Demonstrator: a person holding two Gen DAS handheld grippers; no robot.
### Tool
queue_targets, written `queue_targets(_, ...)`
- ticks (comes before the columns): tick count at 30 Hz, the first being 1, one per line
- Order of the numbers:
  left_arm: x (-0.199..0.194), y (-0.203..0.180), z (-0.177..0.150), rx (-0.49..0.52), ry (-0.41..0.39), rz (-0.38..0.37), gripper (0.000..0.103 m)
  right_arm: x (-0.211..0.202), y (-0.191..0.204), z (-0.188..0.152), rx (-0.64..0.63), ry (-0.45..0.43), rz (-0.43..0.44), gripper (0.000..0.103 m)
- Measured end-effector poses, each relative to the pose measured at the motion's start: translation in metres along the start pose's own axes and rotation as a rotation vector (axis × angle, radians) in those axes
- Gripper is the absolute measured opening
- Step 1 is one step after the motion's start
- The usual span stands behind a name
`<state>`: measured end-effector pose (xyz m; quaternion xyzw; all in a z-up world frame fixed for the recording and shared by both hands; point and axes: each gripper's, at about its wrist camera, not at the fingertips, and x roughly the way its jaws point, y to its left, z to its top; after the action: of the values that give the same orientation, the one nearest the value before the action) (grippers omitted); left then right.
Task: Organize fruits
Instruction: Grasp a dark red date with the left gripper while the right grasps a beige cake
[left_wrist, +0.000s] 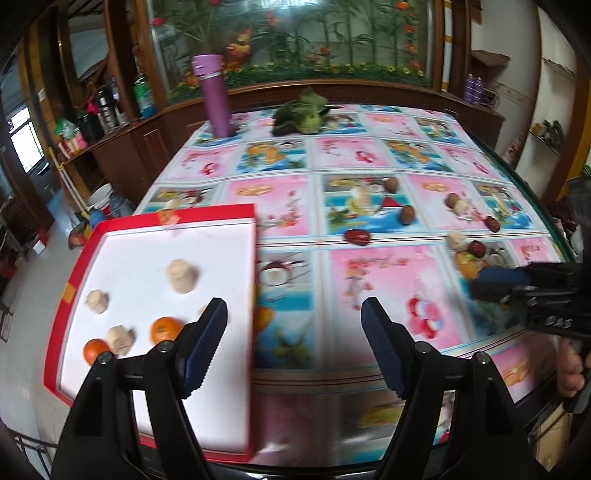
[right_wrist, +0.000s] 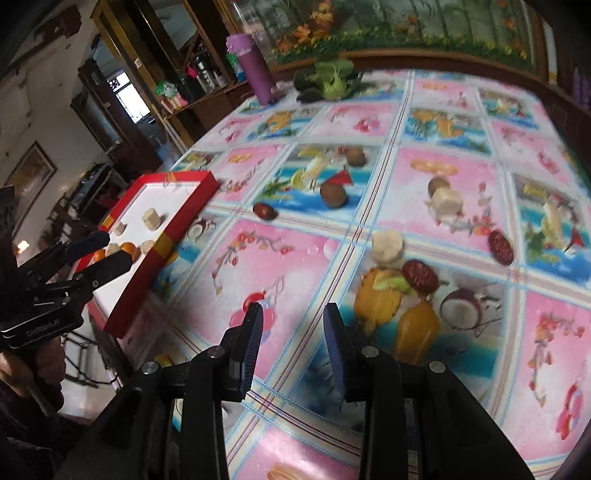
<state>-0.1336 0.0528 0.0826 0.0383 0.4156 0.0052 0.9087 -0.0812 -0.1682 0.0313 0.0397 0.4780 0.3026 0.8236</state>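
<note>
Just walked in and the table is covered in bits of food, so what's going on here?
A person is sorting fruit with a handheld gripper in each hand. The red tray at the table's left edge already holds two oranges and a few pale pieces. Red dates, brown fruits and more pale chunks lie loose on the tablecloth. The left gripper and right gripper are both open and empty.

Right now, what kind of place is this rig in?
Probably a home living or dining room: a table under a fruit-print tablecloth, dark wooden shelving cluttered with bottles, and a large flower mural behind.
</note>
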Motion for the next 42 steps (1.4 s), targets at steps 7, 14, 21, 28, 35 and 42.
queue_targets(7, 0.018, -0.014, 0.005, 0.028, 0.064, -0.025, 0.076, 0.014, -0.031, 0.007, 0.072, -0.025, -0.056, 0.033)
queue_targets(14, 0.055, -0.024, 0.025, 0.039, 0.105, -0.048, 0.076, 0.016, -0.041, 0.022, 0.062, -0.070, -0.185, 0.033)
queue_targets(21, 0.110, -0.023, 0.042, 0.013, 0.185, -0.047, 0.076, 0.029, -0.031, 0.031, -0.001, -0.075, -0.268, 0.033)
queue_targets(28, 0.124, -0.030, 0.056, -0.012, 0.173, -0.088, 0.076, 0.031, -0.031, 0.029, 0.003, -0.103, -0.299, 0.022)
queue_targets(35, 0.138, -0.037, 0.058, -0.028, 0.161, -0.089, 0.070, 0.029, -0.035, 0.029, 0.038, -0.111, -0.254, 0.022)
queue_targets(42, 0.136, -0.042, 0.060, -0.030, 0.134, -0.072, 0.037, 0.029, -0.033, 0.028, 0.065, -0.087, -0.188, 0.022)
